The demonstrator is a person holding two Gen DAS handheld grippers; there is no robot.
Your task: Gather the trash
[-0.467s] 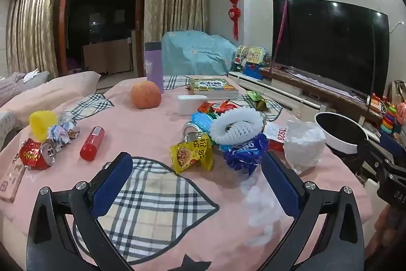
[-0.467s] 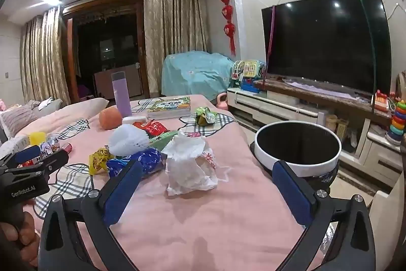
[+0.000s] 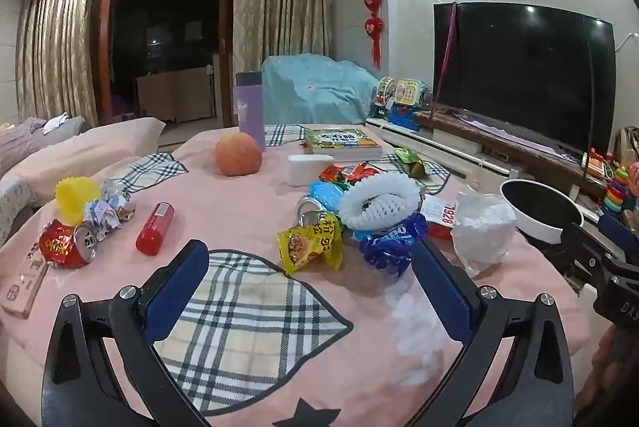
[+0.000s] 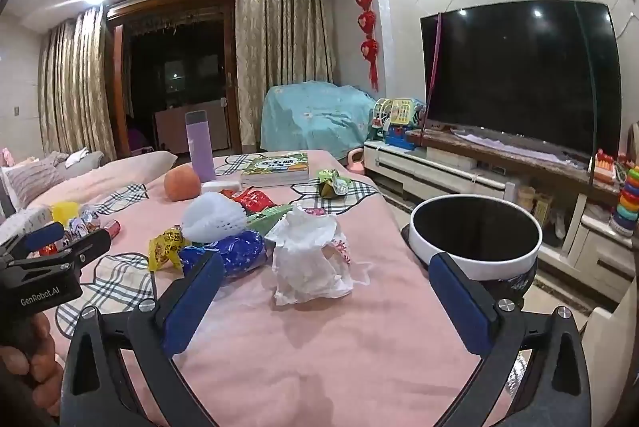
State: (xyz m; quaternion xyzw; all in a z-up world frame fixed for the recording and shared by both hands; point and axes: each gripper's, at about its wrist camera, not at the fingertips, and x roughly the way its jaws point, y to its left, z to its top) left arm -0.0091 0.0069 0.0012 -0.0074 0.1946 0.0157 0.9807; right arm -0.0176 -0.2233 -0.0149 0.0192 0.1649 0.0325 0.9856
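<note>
Trash lies on the pink tablecloth (image 3: 247, 211): a yellow snack wrapper (image 3: 309, 245), a blue cookie wrapper (image 3: 389, 241), a white foam net (image 3: 377, 203) and a crumpled white tissue (image 3: 483, 227). A crushed red can (image 3: 66, 241) and foil scraps (image 3: 108, 211) lie at the left. My left gripper (image 3: 309, 255) stands open just short of the yellow wrapper, holding nothing. My right gripper (image 4: 325, 263) is open in front of the tissue (image 4: 309, 259), also holding nothing. A white bin (image 4: 475, 259) with a dark inside stands beside the table's right edge.
A red tube (image 3: 155, 227), an orange fruit (image 3: 238, 159), a purple bottle (image 3: 250, 107), a white box (image 3: 309, 167) and a book (image 3: 341, 143) also sit on the table. A TV (image 4: 519, 75) on a low cabinet lines the right wall. A hand (image 4: 24, 359) holds the left gripper.
</note>
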